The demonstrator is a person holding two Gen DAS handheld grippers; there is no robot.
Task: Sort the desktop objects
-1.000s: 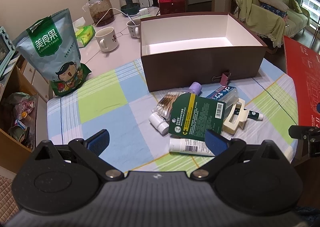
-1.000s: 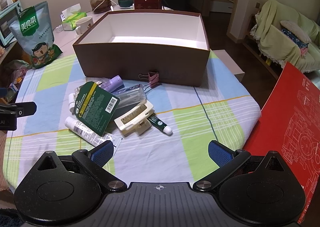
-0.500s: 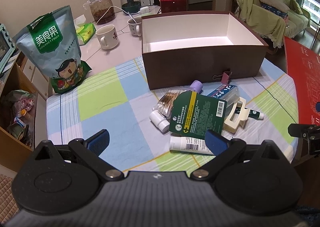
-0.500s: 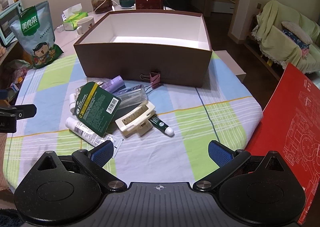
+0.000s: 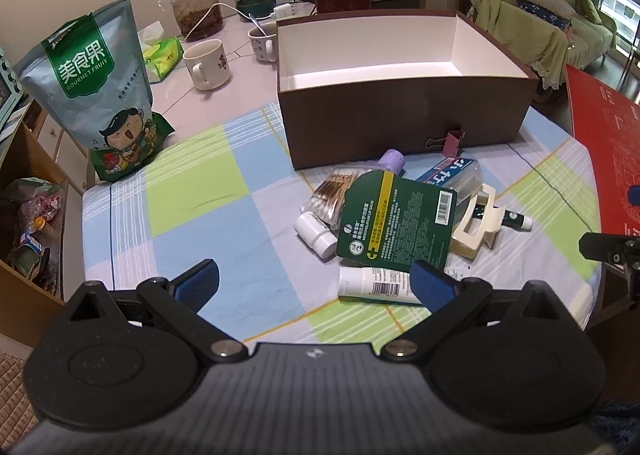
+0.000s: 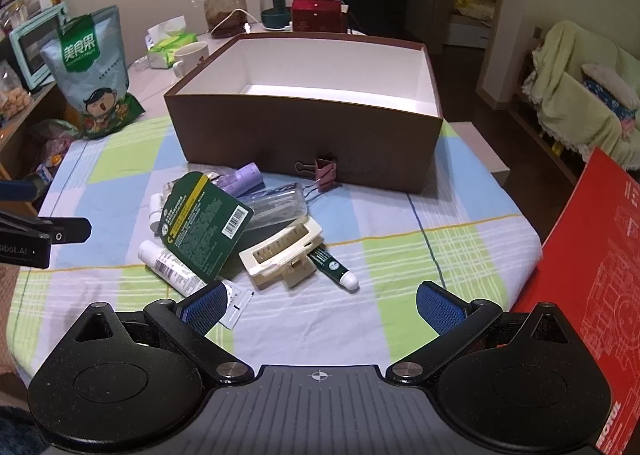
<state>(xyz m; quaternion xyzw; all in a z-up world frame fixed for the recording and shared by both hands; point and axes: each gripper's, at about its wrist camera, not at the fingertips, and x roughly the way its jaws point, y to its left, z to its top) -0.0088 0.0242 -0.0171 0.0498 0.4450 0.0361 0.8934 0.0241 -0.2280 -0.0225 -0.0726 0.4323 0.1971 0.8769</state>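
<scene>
Centrally, a loose pile of small desktop items lies on the checked blue-and-green tablecloth [image 6: 400, 255], just in front of the open brown cardboard box with a white interior [image 6: 304, 127]. Uppermost is a dark green flat packet with a yellow stripe [image 6: 204, 225]; it overlaps a white squeeze tube with a barcode [image 6: 170, 265], a clear plastic case [image 6: 276, 203] and a purple capped bottle [image 6: 240, 183]. A cream hair claw clip [image 6: 282, 251] rests against a dark green pen with a white cap [image 6: 334, 269]. A pink binder clip [image 6: 324, 173] stands touching the box wall. The right gripper [image 6: 320, 305] hovers near the pile, fingers spread, holding nothing. The left gripper [image 5: 316, 283] likewise has its fingers spread and empty. A pale blue snack bag [image 5: 96, 95] stands upright, well apart to the left.
</scene>
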